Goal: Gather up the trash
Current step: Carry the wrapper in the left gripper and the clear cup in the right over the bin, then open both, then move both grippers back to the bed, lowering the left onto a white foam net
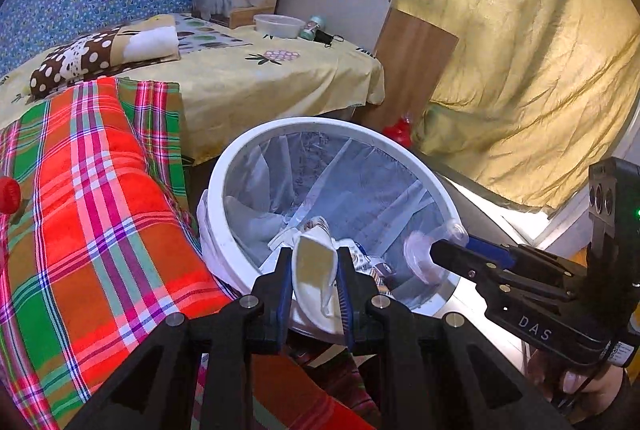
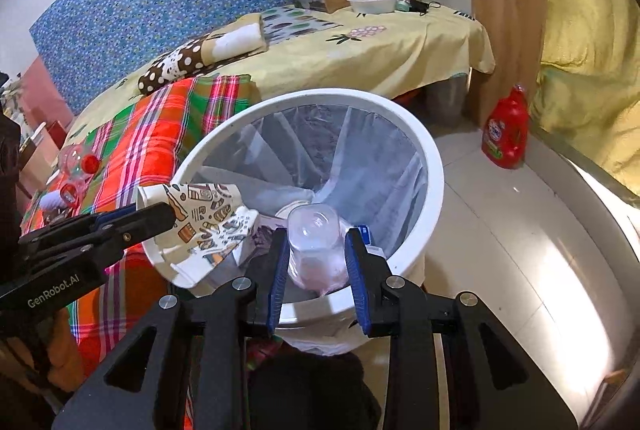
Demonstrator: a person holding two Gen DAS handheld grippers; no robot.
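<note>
— What have I got in the left gripper (image 1: pixel 312 272)?

— From my seat, its blue pads are clamped on a squashed paper cup (image 1: pixel 314 270), low centre of the left wrist view, right over the near rim of the white trash bin (image 1: pixel 224 166). In the right wrist view that cup (image 2: pixel 204 226) shows a printed pattern and hangs at the bin's left rim.

— And the right gripper (image 2: pixel 318 254)?

— I see it closed on a clear plastic cup (image 2: pixel 316 242), bottom centre of its own frame, above the bin's near edge (image 2: pixel 434 166). A clear liner bag (image 2: pixel 320 150) lines the bin, with some crumpled trash at the bottom.

— Anything nearby?

— A plaid blanket (image 1: pixel 100 190) fills the left of the frame beside the bin; a red detergent bottle (image 2: pixel 506 128) stands on the floor at right.
</note>
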